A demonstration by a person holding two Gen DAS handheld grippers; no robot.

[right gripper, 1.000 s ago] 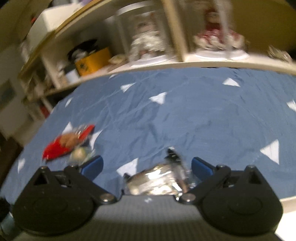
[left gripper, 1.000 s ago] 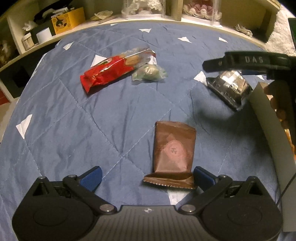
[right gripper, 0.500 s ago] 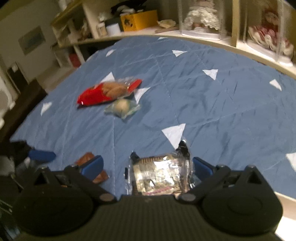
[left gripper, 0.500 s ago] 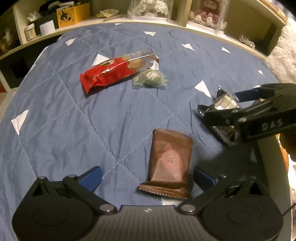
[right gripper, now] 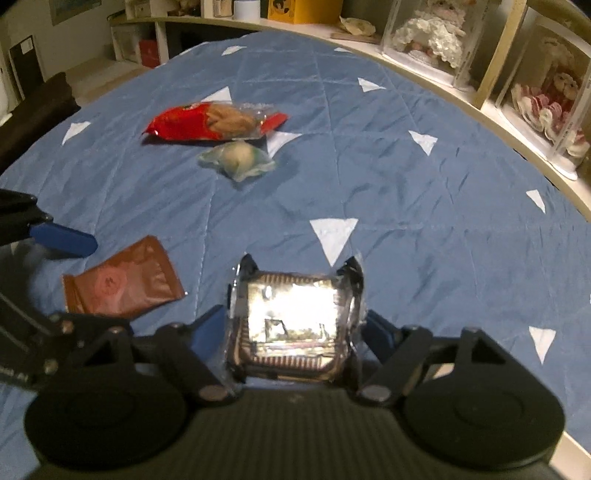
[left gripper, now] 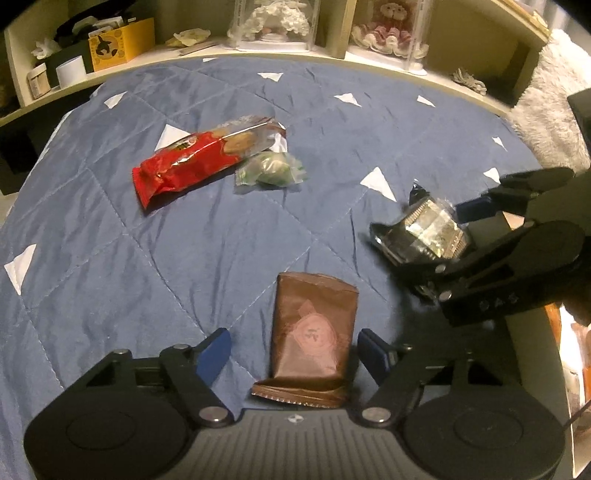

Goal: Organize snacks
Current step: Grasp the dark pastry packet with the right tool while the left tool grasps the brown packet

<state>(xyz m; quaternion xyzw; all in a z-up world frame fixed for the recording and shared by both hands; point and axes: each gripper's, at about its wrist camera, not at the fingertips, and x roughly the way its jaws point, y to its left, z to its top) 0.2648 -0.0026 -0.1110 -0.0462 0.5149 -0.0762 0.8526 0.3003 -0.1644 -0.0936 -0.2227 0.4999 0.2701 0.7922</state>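
A brown snack packet (left gripper: 312, 334) lies flat on the blue quilt, between the open blue fingers of my left gripper (left gripper: 293, 349), not gripped. It also shows in the right wrist view (right gripper: 122, 282). My right gripper (right gripper: 295, 325) is shut on a clear-wrapped silver snack (right gripper: 291, 319), held above the quilt at the right in the left wrist view (left gripper: 428, 232). A red biscuit packet (left gripper: 199, 162) and a small green-wrapped snack (left gripper: 271, 171) lie together farther back; they also show in the right wrist view, red (right gripper: 207, 122) and green (right gripper: 238, 158).
The blue quilt (left gripper: 221, 240) with white triangles covers the surface. A shelf runs behind it with a yellow box (left gripper: 120, 44) and doll display cases (left gripper: 275, 24). A pale box edge (left gripper: 554, 354) stands at the right. A furry rug (left gripper: 550, 103) lies at far right.
My right gripper has swung down and left with the silver snack, closer to the brown packet. My left gripper has moved forward, so the brown packet now lies between its fingers.
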